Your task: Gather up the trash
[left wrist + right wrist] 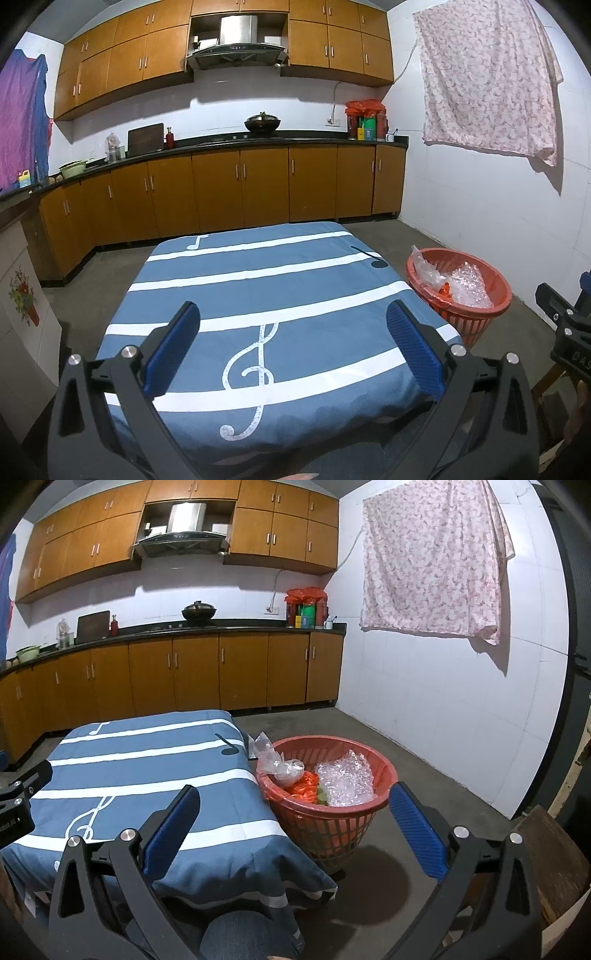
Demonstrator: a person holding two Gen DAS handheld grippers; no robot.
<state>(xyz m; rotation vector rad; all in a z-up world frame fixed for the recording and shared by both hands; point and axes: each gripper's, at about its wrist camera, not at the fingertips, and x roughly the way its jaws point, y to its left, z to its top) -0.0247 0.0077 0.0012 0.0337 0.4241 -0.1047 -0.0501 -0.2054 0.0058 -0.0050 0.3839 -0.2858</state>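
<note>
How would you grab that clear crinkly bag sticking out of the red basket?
Grip the clear plastic bag by its crumpled top, which pokes above the red basket rim on the table side. Come from above with the open right gripper; nothing covers that upstanding tip.

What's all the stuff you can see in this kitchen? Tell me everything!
Table cloth: one, blue with white stripes and music notes, over the table in the middle.
Basket: one, red-orange, on the floor right of the table.
Bubble wrap: one piece, clear, in the basket.
Clear plastic bag: one, at the basket's near-table rim.
Orange bag: one, in the basket.
Wok: one, black, on the counter.
Cabinets: brown, above and below the counter.
Range hood: one, silver, over the wok.
Flowered sheet: one, pink, hanging on the right wall.
Knee: one, blue jeans, bottom edge.
Left tool: open, over the table.
Right tool: open, near the basket.
</note>
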